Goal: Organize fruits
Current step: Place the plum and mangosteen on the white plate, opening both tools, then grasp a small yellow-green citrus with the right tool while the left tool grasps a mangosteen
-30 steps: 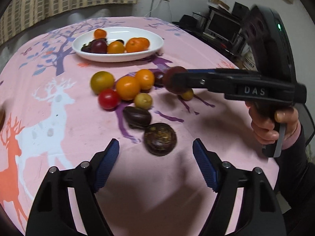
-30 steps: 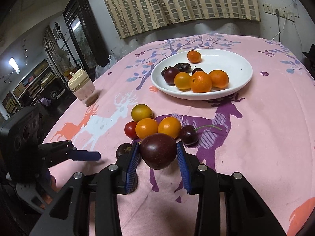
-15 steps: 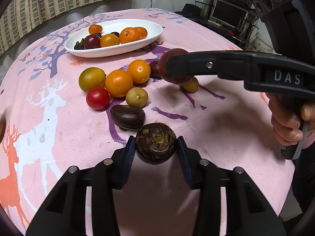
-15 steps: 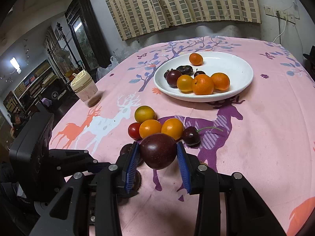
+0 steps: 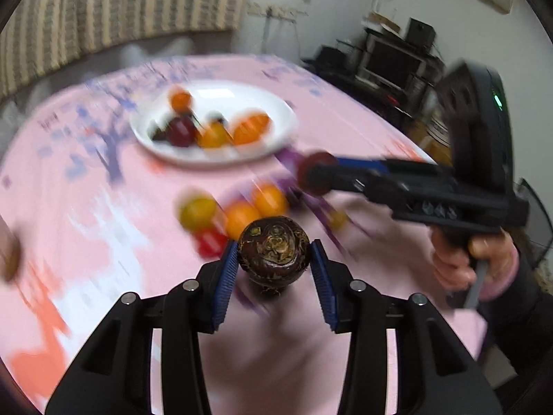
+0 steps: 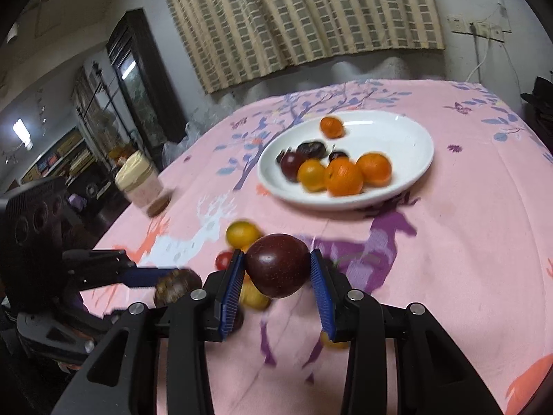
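- While the pink surface (image 6: 466, 242) carries the white plate (image 6: 408, 138), loose fruits (image 5: 238, 214) lie nearer than that plate.
- Left claw (image 5: 274, 259) pinches a mangosteen (image 5: 273, 250), raised short of the plate.
- Right claw (image 6: 276, 269) pinches a plum (image 6: 276, 265), likewise short of it.

A striped curtain (image 6: 293, 20) hangs on the pale wall beside a dark glass-fronted cabinet (image 6: 138, 79).

- My left view smears the plate (image 5: 283, 117) and loose fruits (image 5: 238, 214).
- My plum (image 6: 276, 266) hides fruits behind it.
- The jar (image 5: 8, 259) is cut off.
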